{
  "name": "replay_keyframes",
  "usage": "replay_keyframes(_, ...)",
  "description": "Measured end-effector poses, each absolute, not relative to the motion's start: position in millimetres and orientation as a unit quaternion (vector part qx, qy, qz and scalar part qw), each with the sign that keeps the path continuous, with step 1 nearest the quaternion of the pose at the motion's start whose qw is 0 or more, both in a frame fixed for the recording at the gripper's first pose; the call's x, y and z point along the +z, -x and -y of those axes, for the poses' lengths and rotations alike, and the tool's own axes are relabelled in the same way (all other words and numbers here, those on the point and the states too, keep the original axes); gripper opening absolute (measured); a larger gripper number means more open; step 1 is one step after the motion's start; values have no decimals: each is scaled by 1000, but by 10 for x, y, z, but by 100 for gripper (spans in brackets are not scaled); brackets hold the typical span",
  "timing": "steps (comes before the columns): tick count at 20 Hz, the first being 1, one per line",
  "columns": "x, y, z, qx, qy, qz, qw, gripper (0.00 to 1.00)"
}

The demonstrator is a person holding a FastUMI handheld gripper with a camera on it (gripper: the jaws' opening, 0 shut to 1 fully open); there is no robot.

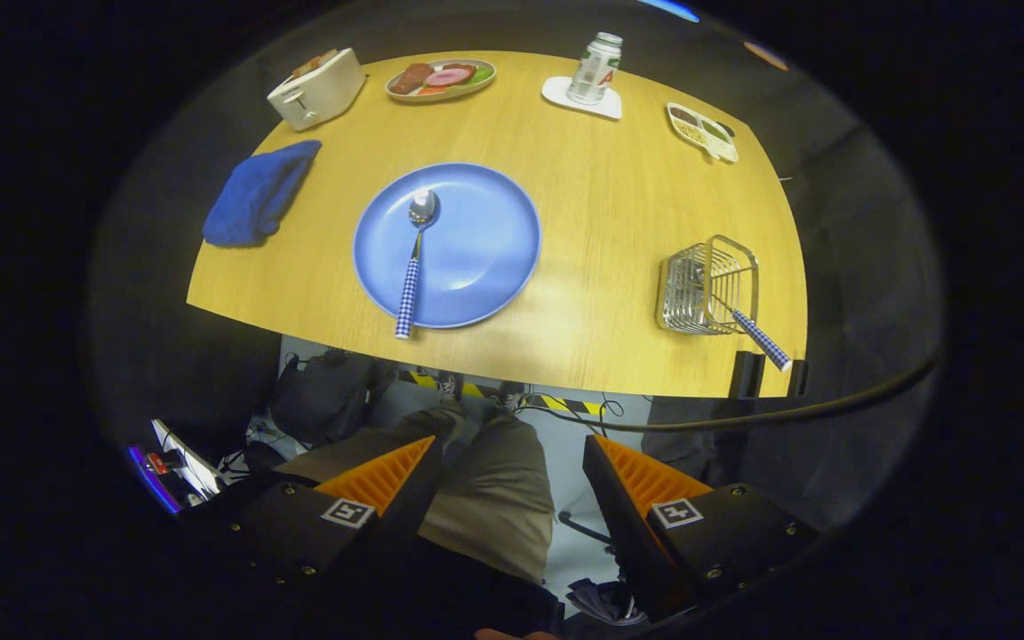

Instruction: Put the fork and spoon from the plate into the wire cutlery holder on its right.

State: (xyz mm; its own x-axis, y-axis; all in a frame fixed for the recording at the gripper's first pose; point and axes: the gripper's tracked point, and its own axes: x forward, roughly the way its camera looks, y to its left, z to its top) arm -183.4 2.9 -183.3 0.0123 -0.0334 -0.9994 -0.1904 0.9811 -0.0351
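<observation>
A blue plate (476,240) lies in the middle of the wooden table (601,196), well beyond my fingers. On it rests a spoon (414,258) with a blue-and-white checked handle that reaches over the plate's near rim. To the plate's right stands the wire cutlery holder (703,286). A utensil with the same checked handle (759,338) leans out of the holder toward the table's near edge; its head is hidden among the wires. My gripper (512,453) hangs high and back from the table, open, with nothing between its fingers.
A blue cloth (259,196) lies left of the plate. Along the far edge stand a toaster (316,89), a dish of food (441,78), a can on a white coaster (595,69) and a small divided tray (701,131). A person's legs (494,480) and a black cable (788,413) are below.
</observation>
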Motion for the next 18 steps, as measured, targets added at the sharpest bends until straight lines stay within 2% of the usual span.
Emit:
replay_keyframes(5,-1880,1768,-227,63,86,-697,709,97)
replay_keyframes(18,-2368,1135,-803,53,30,-618,784,97)
